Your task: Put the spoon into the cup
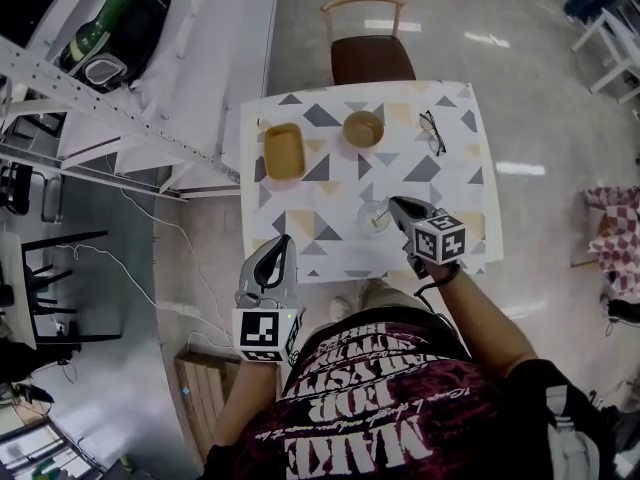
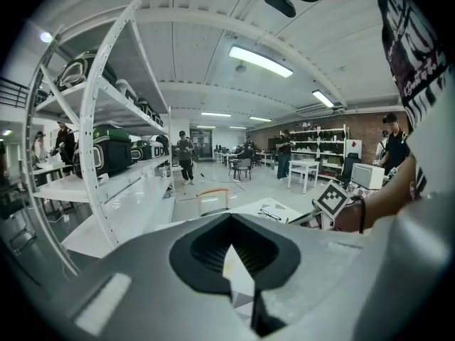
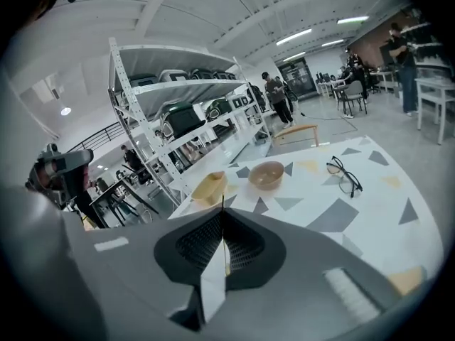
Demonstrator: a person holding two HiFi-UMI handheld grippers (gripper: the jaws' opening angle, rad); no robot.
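The spoon (image 1: 379,222) leans in the clear cup (image 1: 373,216), its thin handle pinched in the right gripper (image 1: 394,205). Beyond the cup on the desk (image 1: 440,183) sit a bowl (image 1: 363,128), a yellow dish (image 1: 284,151) and glasses (image 1: 433,131). Left of the cup, the left gripper (image 1: 283,240) hangs with its jaws pressed together, empty.

Right gripper (image 3: 222,215): jaws pinched on thin spoon (image 3: 223,203), edge-on, tip poking past them. Patterned table (image 3: 377,212): yellow rectangular dish (image 3: 208,187), tan bowl (image 3: 266,175) beside it, black glasses (image 3: 345,176) right. Wooden chair (image 3: 298,132) beyond.
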